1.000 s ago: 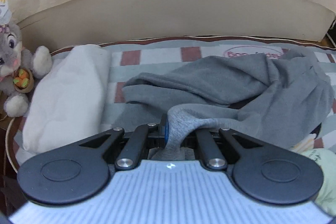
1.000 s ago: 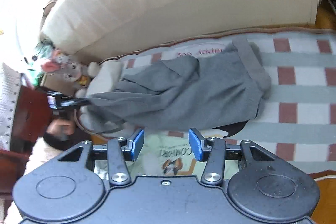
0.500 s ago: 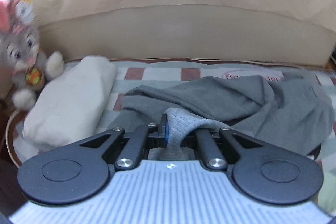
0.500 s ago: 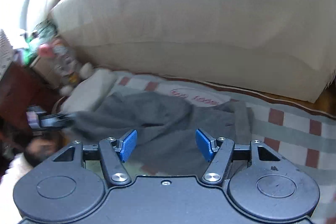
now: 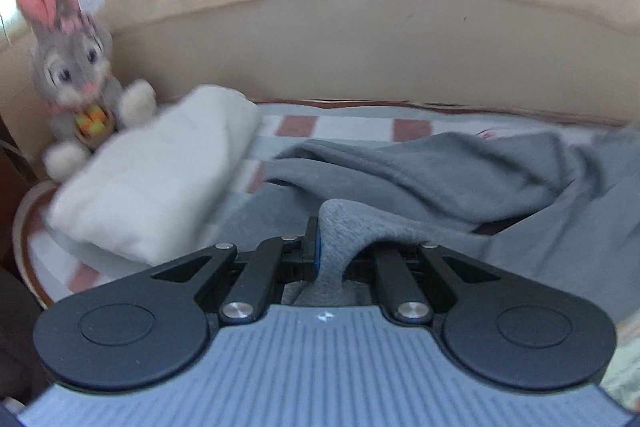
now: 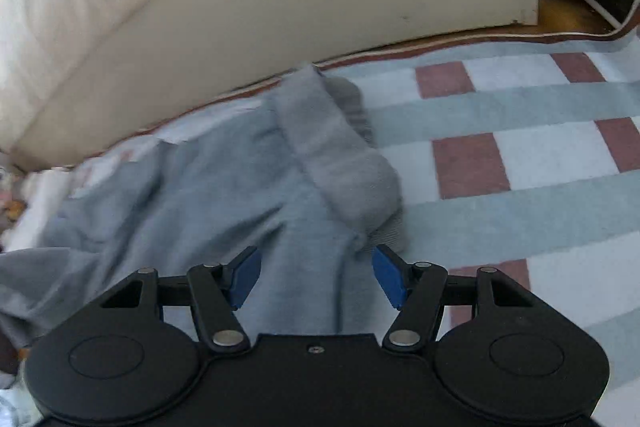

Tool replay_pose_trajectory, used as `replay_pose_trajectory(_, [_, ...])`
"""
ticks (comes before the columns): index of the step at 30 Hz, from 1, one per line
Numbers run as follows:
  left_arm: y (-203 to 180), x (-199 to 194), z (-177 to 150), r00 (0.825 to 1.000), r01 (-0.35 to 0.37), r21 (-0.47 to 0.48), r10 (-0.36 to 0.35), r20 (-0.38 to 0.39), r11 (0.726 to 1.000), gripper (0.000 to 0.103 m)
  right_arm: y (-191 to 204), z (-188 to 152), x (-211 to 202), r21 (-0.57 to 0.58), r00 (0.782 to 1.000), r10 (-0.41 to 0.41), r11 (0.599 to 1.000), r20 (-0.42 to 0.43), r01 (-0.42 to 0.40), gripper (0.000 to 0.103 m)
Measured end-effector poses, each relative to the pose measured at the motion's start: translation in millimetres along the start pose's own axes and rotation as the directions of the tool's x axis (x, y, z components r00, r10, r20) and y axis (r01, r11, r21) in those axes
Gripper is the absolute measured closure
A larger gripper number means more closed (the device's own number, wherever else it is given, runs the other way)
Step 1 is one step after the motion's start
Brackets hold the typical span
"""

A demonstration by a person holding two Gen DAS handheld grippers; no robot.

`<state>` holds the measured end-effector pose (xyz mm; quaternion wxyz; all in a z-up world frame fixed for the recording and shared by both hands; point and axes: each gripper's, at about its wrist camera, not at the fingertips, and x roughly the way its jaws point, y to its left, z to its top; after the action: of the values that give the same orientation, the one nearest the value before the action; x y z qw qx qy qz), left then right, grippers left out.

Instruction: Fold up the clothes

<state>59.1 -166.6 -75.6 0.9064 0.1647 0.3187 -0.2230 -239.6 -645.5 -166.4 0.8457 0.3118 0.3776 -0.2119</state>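
A grey fleece garment (image 5: 460, 179) lies crumpled on a checked blanket (image 5: 344, 125). My left gripper (image 5: 328, 255) is shut on a pinched fold of its grey cloth, which bulges up between the fingers. In the right wrist view the same grey garment (image 6: 248, 195) spreads below a sofa, its ribbed band (image 6: 340, 155) running toward the camera. My right gripper (image 6: 316, 275) hangs low over the garment, open, with the blue pads (image 6: 390, 277) wide apart. Cloth lies under the gap, and the pads do not press on it.
A cream sofa (image 5: 360, 39) backs the blanket. A folded white cloth (image 5: 156, 179) lies at the left, with a plush rabbit (image 5: 76, 67) beside it. Bare checked blanket (image 6: 520, 155) stretches to the right of the garment. Wooden floor (image 6: 568, 7) shows past the sofa's end.
My right gripper has dropped from high above to just over the garment and its jaws have widened. My left gripper has sunk a little, still clamped on the grey fold.
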Motion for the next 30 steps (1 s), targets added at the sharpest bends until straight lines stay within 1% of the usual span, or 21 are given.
replay_pose_trajectory(3, [-13.3, 6.5, -8.3, 1.000, -0.029, 0.044, 0.029, 0.005, 0.999, 0.098, -5.6, -5.1, 29.0, 0.030, 0.999, -0.051, 0.998, -0.002, 0.051, 0.035])
replay_pose_trajectory(6, [-21.3, 7.7, -14.6, 0.999, -0.032, 0.080, 0.033, -0.012, 0.996, 0.097, -21.3, -18.0, 49.3, 0.165, 0.997, -0.079, 0.983, 0.011, 0.076, 0.036])
replay_pose_trajectory(8, [-25.3, 6.8, -17.7, 0.999, -0.037, 0.115, 0.039, -0.014, 0.993, 0.097, -19.7, -26.5, 59.9, 0.181, 0.999, -0.015, 0.984, 0.048, 0.006, 0.062])
replay_pose_trajectory(9, [-25.7, 5.9, -18.1, 0.999, -0.039, 0.132, 0.040, -0.008, 0.990, 0.097, -14.7, -25.7, 61.0, 0.150, 0.998, -0.018, 0.989, 0.063, 0.008, 0.079])
replay_pose_trajectory(10, [-24.5, 4.5, -17.4, 0.999, -0.032, 0.137, 0.032, -0.004, 0.990, 0.097, -7.6, -20.7, 50.9, 0.109, 0.993, -0.015, 0.994, 0.117, 0.002, 0.089])
replay_pose_trajectory(12, [-15.7, -0.3, -11.7, 1.000, 0.009, 0.102, -0.009, -0.004, 0.995, 0.098, 6.5, -10.8, 30.7, 0.025, 0.974, -0.001, 1.000, 0.224, -0.005, 0.092])
replay_pose_trajectory(13, [-7.4, -6.0, -6.3, 0.999, 0.032, 0.062, -0.032, -0.003, 0.998, 0.098, 14.0, -4.6, 18.3, -0.018, 0.960, 0.008, 1.000, 0.280, -0.003, 0.093])
replay_pose_trajectory(15, [13.4, -18.8, 4.5, 0.997, 0.070, -0.043, -0.071, -0.004, 0.997, 0.098, 31.7, 18.2, -27.3, -0.102, 0.907, 0.017, 0.994, 0.420, 0.029, 0.094])
replay_pose_trajectory(17, [37.8, -31.7, 13.3, 0.995, 0.096, -0.180, -0.099, -0.011, 0.979, 0.098, 48.1, 36.7, -81.4, -0.154, 0.826, 0.002, 0.983, 0.563, 0.103, 0.095])
replay_pose_trajectory(19, [60.2, -33.6, 11.2, 0.981, 0.164, -0.324, -0.188, -0.042, 0.932, 0.098, 50.3, 43.6, -125.0, -0.147, 0.752, -0.035, 0.974, 0.658, 0.173, 0.095])
replay_pose_trajectory(20, [69.8, -29.4, 6.4, 0.965, 0.207, -0.395, -0.253, -0.068, 0.895, 0.098, 47.8, 45.1, -142.1, -0.133, 0.720, -0.058, 0.969, 0.691, 0.206, 0.095])
replay_pose_trajectory(21, [76.5, -22.4, 0.3, 0.946, 0.237, -0.456, -0.310, -0.093, 0.858, 0.097, 39.8, 43.6, -149.0, -0.101, 0.701, -0.101, 0.965, 0.706, 0.241, 0.095])
replay_pose_trajectory(22, [80.2, -12.7, -7.3, 0.922, 0.259, -0.509, -0.368, -0.124, 0.821, 0.097, 29.5, 40.6, -150.3, -0.072, 0.694, -0.153, 0.956, 0.704, 0.283, 0.095])
replay_pose_trajectory(23, [80.5, 0.8, -16.3, 0.889, 0.277, -0.550, -0.427, -0.165, 0.788, 0.097, 17.8, 36.5, -145.0, -0.043, 0.695, -0.215, 0.942, 0.686, 0.334, 0.095])
replay_pose_trajectory(24, [78.1, 14.6, -26.1, 0.858, 0.282, -0.579, -0.471, -0.204, 0.765, 0.096, 4.5, 31.6, -132.4, -0.021, 0.711, -0.282, 0.923, 0.645, 0.385, 0.093])
replay_pose_trajectory(25, [71.7, 28.0, -36.0, 0.834, 0.284, -0.589, -0.498, -0.237, 0.756, 0.096, -10.4, 26.6, -112.3, -0.004, 0.753, -0.345, 0.908, 0.561, 0.419, 0.090])
replay_pose_trajectory(26, [61.7, 38.7, -41.8, 0.831, 0.283, -0.566, -0.493, -0.258, 0.774, 0.096, -25.4, 21.6, -92.1, 0.009, 0.785, -0.404, 0.891, 0.471, 0.453, 0.088])
replay_pose_trajectory(27, [50.6, 48.4, -46.0, 0.835, 0.281, -0.533, -0.477, -0.276, 0.798, 0.096, -40.3, 16.6, -71.9, 0.019, 0.806, -0.458, 0.873, 0.374, 0.488, 0.077])
replay_pose_trajectory(28, [39.6, 58.1, -50.2, 0.838, 0.278, -0.498, -0.461, -0.292, 0.821, 0.096, -54.7, 11.5, -52.9, 0.029, 0.820, -0.506, 0.855, 0.268, 0.518, 0.076])
replay_pose_trajectory(29, [28.1, 64.7, -51.1, 0.850, 0.273, -0.449, -0.432, -0.301, 0.851, 0.096, -65.4, 5.4, -41.1, 0.061, 0.836, -0.529, 0.848, 0.149, 0.526, 0.076])
replay_pose_trajectory(30, [18.7, 68.2, -48.1, 0.868, 0.267, -0.393, -0.397, -0.299, 0.880, 0.096, -72.1, -2.6, -40.8, 0.110, 0.852, -0.514, 0.856, 0.100, 0.504, 0.074])
